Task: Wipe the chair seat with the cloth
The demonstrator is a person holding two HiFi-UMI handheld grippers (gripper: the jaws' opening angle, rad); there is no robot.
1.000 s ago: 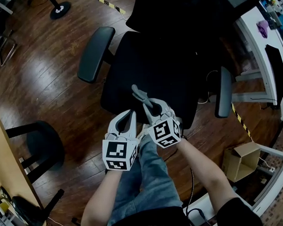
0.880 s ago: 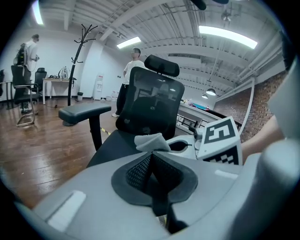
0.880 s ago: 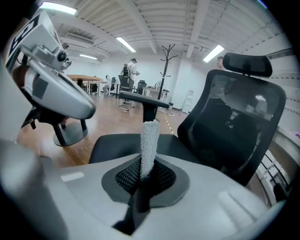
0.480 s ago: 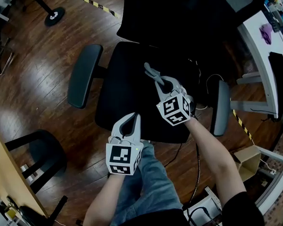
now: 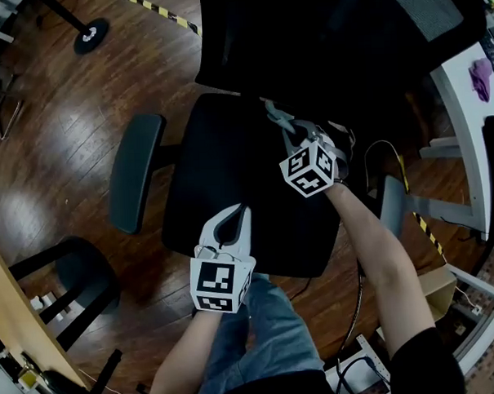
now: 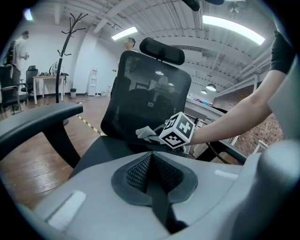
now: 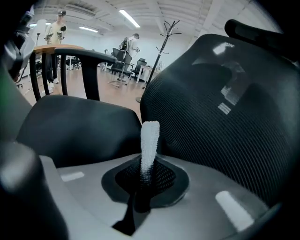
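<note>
The black office chair seat (image 5: 229, 164) fills the middle of the head view, with its mesh backrest (image 7: 225, 112) behind. My right gripper (image 5: 286, 127) is over the back right of the seat, close to the backrest, shut on a light grey cloth (image 5: 273, 112). In the right gripper view the cloth (image 7: 149, 143) stands up as a narrow strip from the closed jaws. My left gripper (image 5: 232, 219) hovers over the seat's front edge, shut with nothing in it. The left gripper view shows the right gripper's marker cube (image 6: 178, 131) and the cloth (image 6: 145, 133) ahead.
Armrests flank the seat at left (image 5: 136, 185) and right (image 5: 390, 206). A black stool (image 5: 70, 269) stands on the wooden floor at lower left. A white desk (image 5: 472, 117) and a cardboard box (image 5: 435, 286) are at right. The person's jeans leg (image 5: 265, 330) is below the seat.
My right gripper has carried the cloth from the seat's front across to its back, near the backrest. The left gripper has stayed by the front edge.
</note>
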